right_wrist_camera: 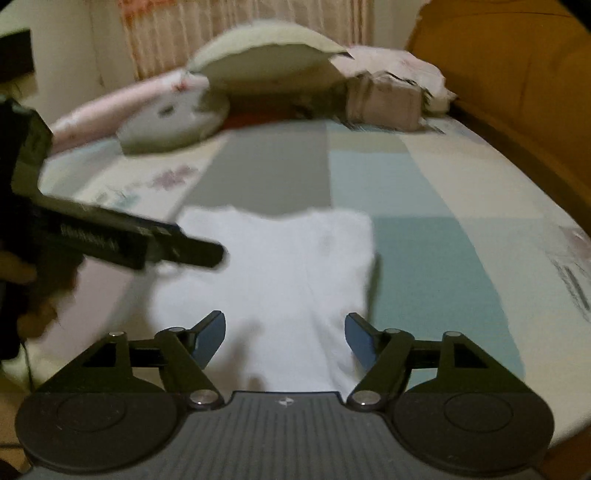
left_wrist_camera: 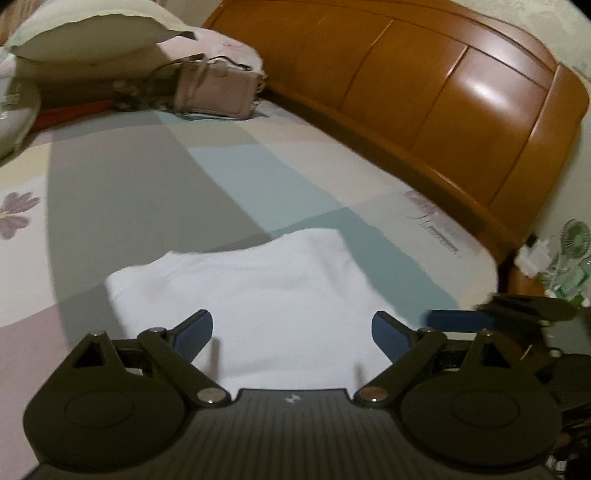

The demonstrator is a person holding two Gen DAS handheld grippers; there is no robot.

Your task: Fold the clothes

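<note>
A white garment (left_wrist_camera: 258, 295) lies folded into a flat rectangle on the patchwork bed sheet (left_wrist_camera: 147, 192). It also shows in the right wrist view (right_wrist_camera: 280, 266). My left gripper (left_wrist_camera: 291, 332) is open and empty, its blue pads just above the garment's near edge. My right gripper (right_wrist_camera: 284, 336) is open and empty over the garment's near edge. The left gripper's finger (right_wrist_camera: 177, 247) reaches in from the left over the garment's left side. The right gripper's blue finger (left_wrist_camera: 458, 317) shows at the right edge of the left wrist view.
A wooden headboard (left_wrist_camera: 443, 96) runs along the right side of the bed. Pillows (left_wrist_camera: 85, 33) and a pink bag (left_wrist_camera: 218, 92) lie at the far end. A nightstand with a small fan (left_wrist_camera: 572, 236) and bottles stands at the right. Curtains (right_wrist_camera: 240, 29) hang behind.
</note>
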